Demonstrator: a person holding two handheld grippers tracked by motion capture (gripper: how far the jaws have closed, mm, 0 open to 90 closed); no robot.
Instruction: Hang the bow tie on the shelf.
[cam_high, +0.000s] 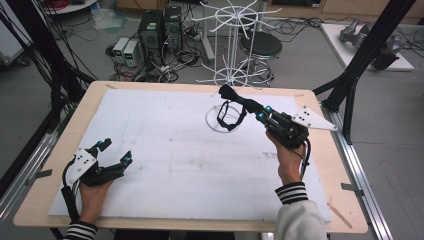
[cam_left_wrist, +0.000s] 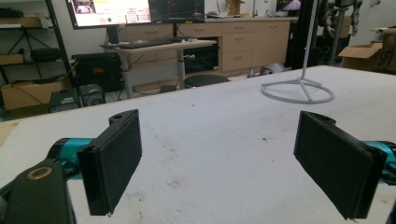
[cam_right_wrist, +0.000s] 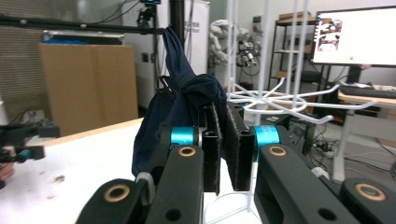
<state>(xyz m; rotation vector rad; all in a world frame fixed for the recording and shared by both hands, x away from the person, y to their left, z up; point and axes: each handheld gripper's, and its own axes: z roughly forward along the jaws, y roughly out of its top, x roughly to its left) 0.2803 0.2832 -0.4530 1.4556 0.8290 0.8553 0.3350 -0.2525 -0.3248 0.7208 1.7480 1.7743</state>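
A dark blue garment (cam_right_wrist: 187, 100) hangs pinched in the right gripper (cam_high: 254, 111) – jaws clamped on it – lifted above the white rack (cam_high: 231, 45) base at one o'clock. The left gripper (cam_high: 115, 151), jaws wide, rests at eight o'clock on the white mat (cam_high: 170, 150).

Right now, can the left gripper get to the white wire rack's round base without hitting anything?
Probably yes. The left gripper sits open near the table's left edge, and bare white mat lies between it and the white wire rack's round base. The right gripper, shut on a dark blue cloth, hangs over that base and may crowd it.
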